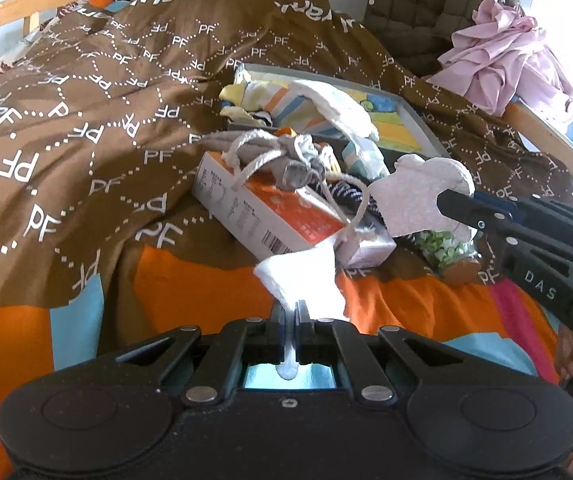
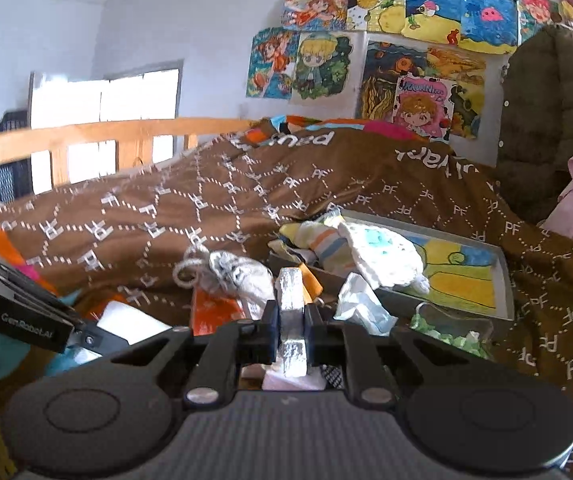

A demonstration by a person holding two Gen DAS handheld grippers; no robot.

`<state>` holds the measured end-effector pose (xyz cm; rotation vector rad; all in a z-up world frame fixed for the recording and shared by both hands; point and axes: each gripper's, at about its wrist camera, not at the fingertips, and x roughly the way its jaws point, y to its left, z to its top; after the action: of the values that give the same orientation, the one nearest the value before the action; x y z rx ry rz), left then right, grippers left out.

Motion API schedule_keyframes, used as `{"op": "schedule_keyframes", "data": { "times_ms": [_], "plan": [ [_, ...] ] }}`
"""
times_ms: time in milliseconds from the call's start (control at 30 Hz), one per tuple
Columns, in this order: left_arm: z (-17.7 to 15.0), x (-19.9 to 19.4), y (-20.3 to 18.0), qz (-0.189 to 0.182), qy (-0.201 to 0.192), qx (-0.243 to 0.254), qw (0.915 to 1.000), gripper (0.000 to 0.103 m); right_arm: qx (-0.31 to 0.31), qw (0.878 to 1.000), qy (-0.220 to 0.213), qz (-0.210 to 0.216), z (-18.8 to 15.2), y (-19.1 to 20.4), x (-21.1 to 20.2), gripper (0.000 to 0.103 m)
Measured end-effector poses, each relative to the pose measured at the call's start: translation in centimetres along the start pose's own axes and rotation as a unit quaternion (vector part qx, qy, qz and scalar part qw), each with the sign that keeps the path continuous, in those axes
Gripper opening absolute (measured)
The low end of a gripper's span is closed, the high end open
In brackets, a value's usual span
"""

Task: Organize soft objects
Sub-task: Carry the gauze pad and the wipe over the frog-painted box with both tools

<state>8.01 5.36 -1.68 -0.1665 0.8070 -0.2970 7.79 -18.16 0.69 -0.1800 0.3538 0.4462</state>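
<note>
A brown quilt printed with white PF letters is covering a bed with a wooden rail, and colourful drawings are hanging on the wall in the upper right of the right wrist view. At the bottom centre of the left wrist view, the left gripper is pinching the end of a white sock, its jaws closed narrowly on the cloth, which is fanning out above them toward an orange and white box. At the right of that frame, the right gripper is clamping another white cloth piece, jaws tight on its edge. A grey sock with white cord is lying on the box. Behind it, a grey tray is holding striped and pale socks. A pink garment is sitting at the upper right.
</note>
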Motion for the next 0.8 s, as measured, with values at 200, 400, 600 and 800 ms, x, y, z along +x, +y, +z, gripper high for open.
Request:
{"op": "schedule_keyframes", "data": {
  "times_ms": [200,400,600,800],
  "plan": [
    [0.4,-0.9,-0.1,0.012,-0.018,-0.006,0.9998,0.003,0.011,1.0,-0.022,0.007,0.5,-0.2,-0.9,0.014],
    [0.6,-2.3,-0.9,0.007,-0.031,0.001,0.9995,0.003,0.019,0.999,-0.05,0.0,1.1,-0.5,-1.9,0.014],
    [-0.1,-3.5,-2.2,-0.008,-0.031,0.014,0.9994,0.003,0.026,0.998,-0.062,-0.007,1.7,-0.8,-2.8,0.014],
    [0.0,-4.9,-3.1,-0.018,-0.046,0.021,0.9986,0.003,0.027,0.997,-0.073,-0.022,2.1,-1.0,-3.4,0.014]
  ]
}}
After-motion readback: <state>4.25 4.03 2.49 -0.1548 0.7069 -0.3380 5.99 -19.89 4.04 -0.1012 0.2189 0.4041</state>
